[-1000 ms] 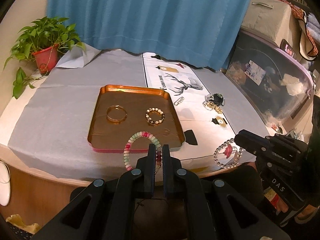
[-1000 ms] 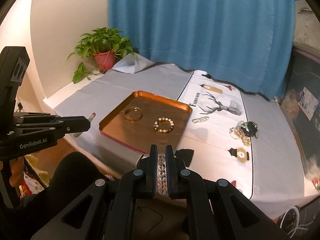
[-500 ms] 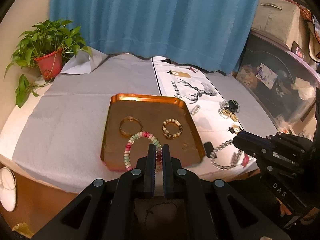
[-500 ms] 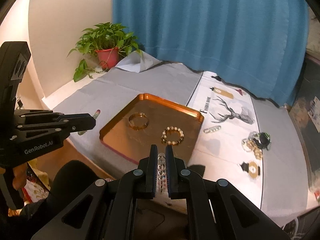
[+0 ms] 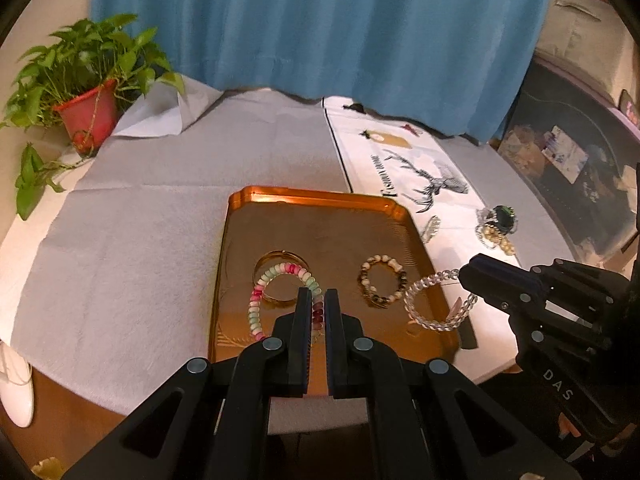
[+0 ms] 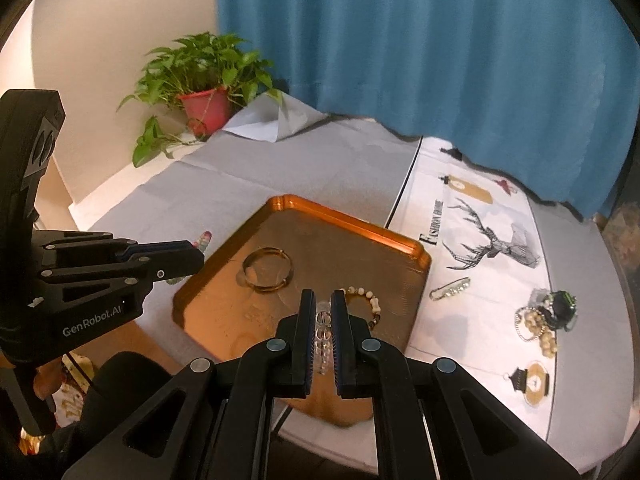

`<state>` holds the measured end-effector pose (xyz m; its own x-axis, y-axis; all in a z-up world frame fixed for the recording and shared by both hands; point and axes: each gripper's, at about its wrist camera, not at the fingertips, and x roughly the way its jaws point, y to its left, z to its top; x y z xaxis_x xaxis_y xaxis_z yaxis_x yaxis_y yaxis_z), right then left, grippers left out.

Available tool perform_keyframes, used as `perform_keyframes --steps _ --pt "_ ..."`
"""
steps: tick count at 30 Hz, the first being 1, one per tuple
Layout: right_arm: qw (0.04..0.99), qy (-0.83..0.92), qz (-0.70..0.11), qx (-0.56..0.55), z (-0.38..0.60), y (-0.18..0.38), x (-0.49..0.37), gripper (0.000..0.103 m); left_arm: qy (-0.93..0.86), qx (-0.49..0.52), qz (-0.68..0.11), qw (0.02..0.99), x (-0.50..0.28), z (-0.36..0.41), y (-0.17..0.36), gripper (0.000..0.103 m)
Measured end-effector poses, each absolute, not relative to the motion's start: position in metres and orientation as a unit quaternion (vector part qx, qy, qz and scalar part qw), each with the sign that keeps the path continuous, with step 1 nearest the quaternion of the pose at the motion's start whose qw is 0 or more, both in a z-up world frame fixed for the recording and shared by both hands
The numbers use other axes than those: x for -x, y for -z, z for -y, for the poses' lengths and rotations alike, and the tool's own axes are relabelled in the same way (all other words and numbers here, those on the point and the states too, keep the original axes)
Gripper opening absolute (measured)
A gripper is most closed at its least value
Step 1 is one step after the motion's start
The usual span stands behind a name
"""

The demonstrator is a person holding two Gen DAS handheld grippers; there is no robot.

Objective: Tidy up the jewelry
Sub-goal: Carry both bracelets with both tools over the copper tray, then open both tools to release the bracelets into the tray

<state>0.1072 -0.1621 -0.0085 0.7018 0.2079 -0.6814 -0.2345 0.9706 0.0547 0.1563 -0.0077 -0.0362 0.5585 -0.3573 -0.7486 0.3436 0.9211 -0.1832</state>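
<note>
Pastel bracelet [image 5: 280,292]: clamped in left gripper [image 5: 318,300], jaws nearly together; loop hangs over tray [image 5: 320,204], toward 11 o'clock.
Clear bracelet [image 5: 434,300]: clamped in right gripper [image 6: 320,304], jaws narrow, beads between them.
Change: 1 second ago both hung before the tray's edge.
In tray: bangle [image 6: 267,270], beaded bracelet [image 5: 383,285].
</note>
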Motion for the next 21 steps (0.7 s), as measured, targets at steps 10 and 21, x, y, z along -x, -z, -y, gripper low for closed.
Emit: perform_keyframes --steps 10,21 --pt "0.902 -0.122 -0.415 -0.003 0.167 0.052 -0.142 0.012 0.179 -0.006 -0.477 0.860 -0.193 0.020 0.083 0.038" --pt "0.897 -0.078 -0.434 0.023 0.178 0.068 -0.082 0.063 0.102 -0.036 -0.475 0.873 -0.119 -0.002 0.088 0.087"
